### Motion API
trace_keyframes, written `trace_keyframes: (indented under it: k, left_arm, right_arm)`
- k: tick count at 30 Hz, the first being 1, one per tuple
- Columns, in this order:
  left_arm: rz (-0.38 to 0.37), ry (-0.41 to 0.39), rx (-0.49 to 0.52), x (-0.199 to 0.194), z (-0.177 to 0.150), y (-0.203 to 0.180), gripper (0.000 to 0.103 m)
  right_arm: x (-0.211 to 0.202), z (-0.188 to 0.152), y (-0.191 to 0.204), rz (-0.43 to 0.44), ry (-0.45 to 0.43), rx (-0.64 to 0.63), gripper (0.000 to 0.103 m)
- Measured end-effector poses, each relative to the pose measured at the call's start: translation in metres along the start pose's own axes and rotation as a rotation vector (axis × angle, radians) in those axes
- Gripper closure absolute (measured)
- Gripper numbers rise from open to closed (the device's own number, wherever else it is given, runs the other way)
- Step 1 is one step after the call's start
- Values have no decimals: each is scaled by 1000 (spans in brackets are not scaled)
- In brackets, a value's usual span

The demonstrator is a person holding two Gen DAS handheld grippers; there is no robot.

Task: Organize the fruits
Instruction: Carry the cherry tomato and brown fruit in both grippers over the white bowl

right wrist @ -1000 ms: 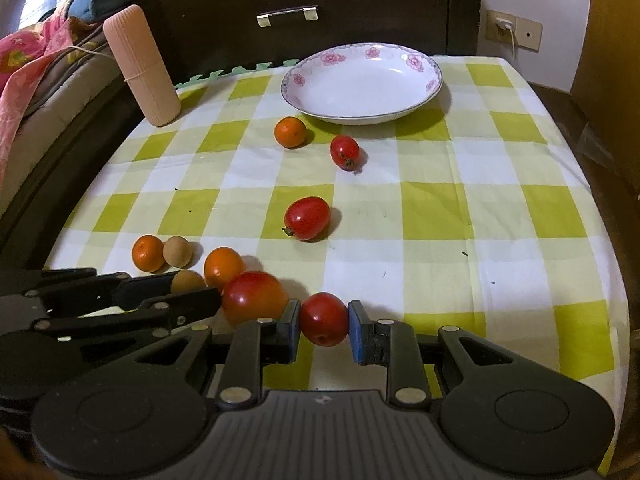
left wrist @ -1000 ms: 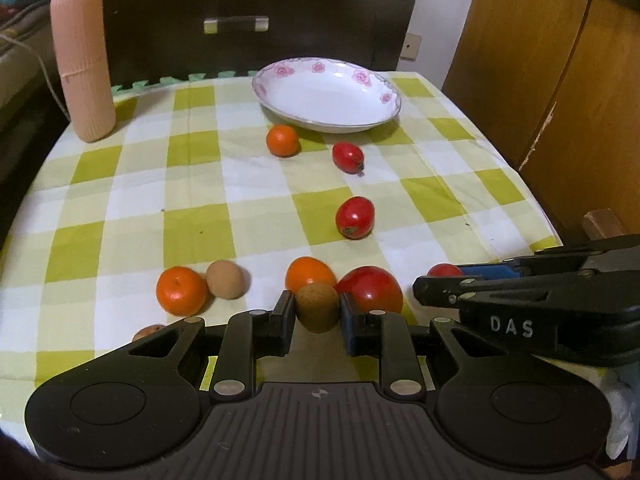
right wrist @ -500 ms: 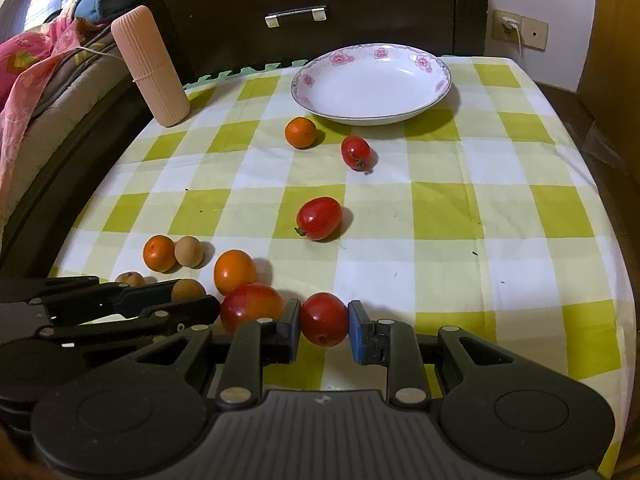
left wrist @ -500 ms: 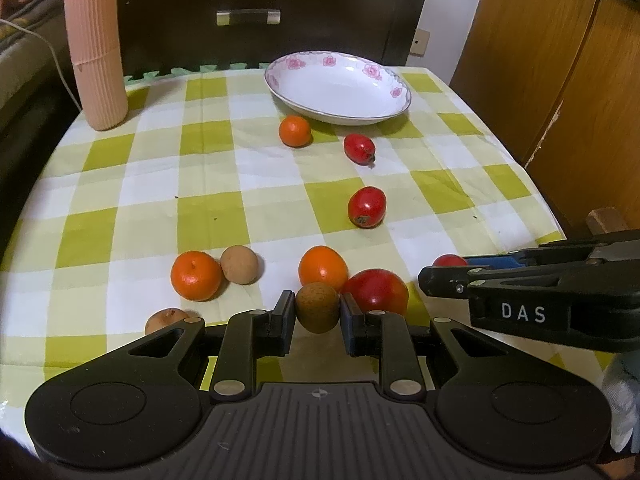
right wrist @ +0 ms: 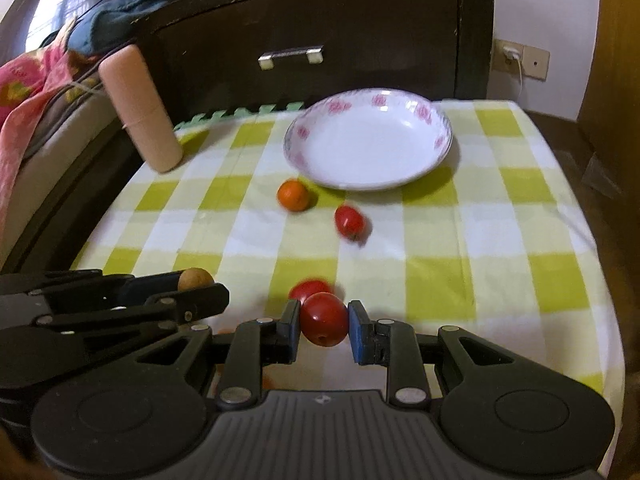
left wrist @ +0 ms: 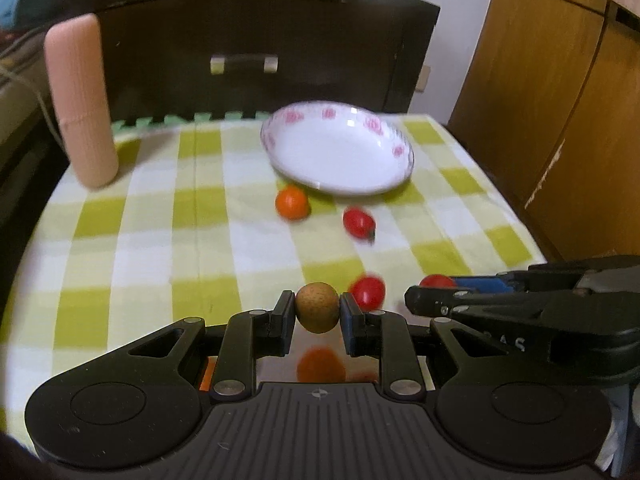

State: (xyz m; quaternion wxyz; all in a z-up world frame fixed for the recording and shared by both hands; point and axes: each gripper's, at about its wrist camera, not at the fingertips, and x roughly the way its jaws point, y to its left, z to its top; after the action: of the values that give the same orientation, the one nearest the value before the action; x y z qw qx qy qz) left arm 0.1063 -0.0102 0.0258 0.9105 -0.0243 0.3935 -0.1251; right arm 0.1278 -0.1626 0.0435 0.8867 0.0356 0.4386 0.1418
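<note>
My left gripper (left wrist: 317, 312) is shut on a small brown round fruit (left wrist: 317, 307) and holds it above the checked tablecloth. My right gripper (right wrist: 324, 330) is shut on a red tomato (right wrist: 323, 319), also lifted off the cloth. Both point toward a white floral-rimmed bowl (left wrist: 394, 144) (right wrist: 434, 120) at the far side, which holds nothing. On the cloth before the bowl lie an orange citrus (left wrist: 292, 203) (right wrist: 294, 195), a small red tomato (left wrist: 358, 221) (right wrist: 349, 220) and another red tomato (left wrist: 368, 291) (right wrist: 306, 289). The right gripper's side (left wrist: 520, 304) shows in the left wrist view.
A tall pink ribbed cylinder (left wrist: 80, 100) (right wrist: 140, 108) stands at the table's far left corner. A dark wooden drawer cabinet (right wrist: 320, 32) backs the table. Wooden cupboard doors (left wrist: 560, 100) rise on the right. Bedding (right wrist: 28, 92) lies left of the table.
Both grippers have risen and moved forward toward the bowl with their fruits. The near fruits on the cloth have dropped out of view beneath the grippers.
</note>
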Motion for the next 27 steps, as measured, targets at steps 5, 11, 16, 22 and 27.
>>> trace_keyframes:
  k: [5,11,16,22,27]
  left_arm:
    - [3,-31,16,19,31,-3,72]
    - [4,-56,23,51,75,-4,72]
    - [15,-46,34,83,96,-4,72]
    - [18,-28,47,109,108,-3,72]
    - [31,-14,54,119,109,1,71]
  right_arm:
    - [13,33,-17,-10,-29,25,78]
    - [39,74,-35,-30,-58,24,78]
    - [66,98,-51,-44,-64,6,78]
    - [90,109,-63,-32,-64,0,78]
    - [102,111,-64,-25,-63,-29,78]
